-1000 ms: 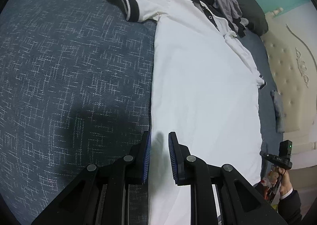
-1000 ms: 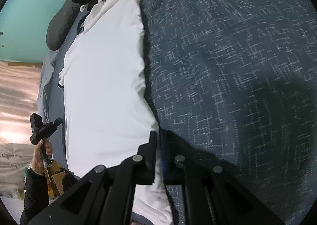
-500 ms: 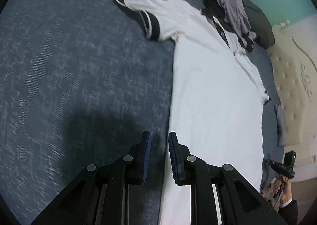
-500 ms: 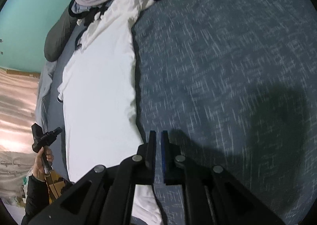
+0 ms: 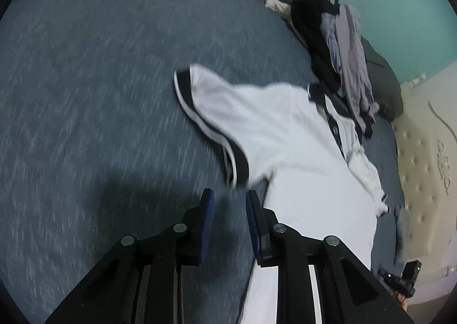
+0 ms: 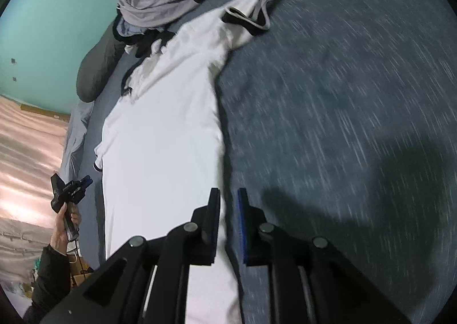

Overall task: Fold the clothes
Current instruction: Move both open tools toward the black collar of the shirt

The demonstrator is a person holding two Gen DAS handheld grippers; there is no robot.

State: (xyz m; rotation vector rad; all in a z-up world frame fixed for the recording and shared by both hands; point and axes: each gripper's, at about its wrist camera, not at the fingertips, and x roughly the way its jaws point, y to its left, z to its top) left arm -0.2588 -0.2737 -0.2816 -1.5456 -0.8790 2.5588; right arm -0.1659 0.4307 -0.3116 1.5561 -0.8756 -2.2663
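Both claws, left (image 5: 227,199) and right (image 6: 228,199), hang open and empty over the shirt (image 5: 308,158) on the bed (image 5: 100,95).

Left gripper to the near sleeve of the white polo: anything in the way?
Nothing visible. Only bare blue bedspread lies between the left gripper, jaws open and empty, and the sleeve cuff of the white polo. The clothes pile sits beyond the collar.

Both grippers are hanging empty right now, the left gripper (image 5: 227,205) sitting with its blue-padded jaws spread apart and the right gripper (image 6: 228,204) showing a narrower gap between its jaws, while a dark-sleeved hand (image 6: 67,224) is gripping the other tool's handle.
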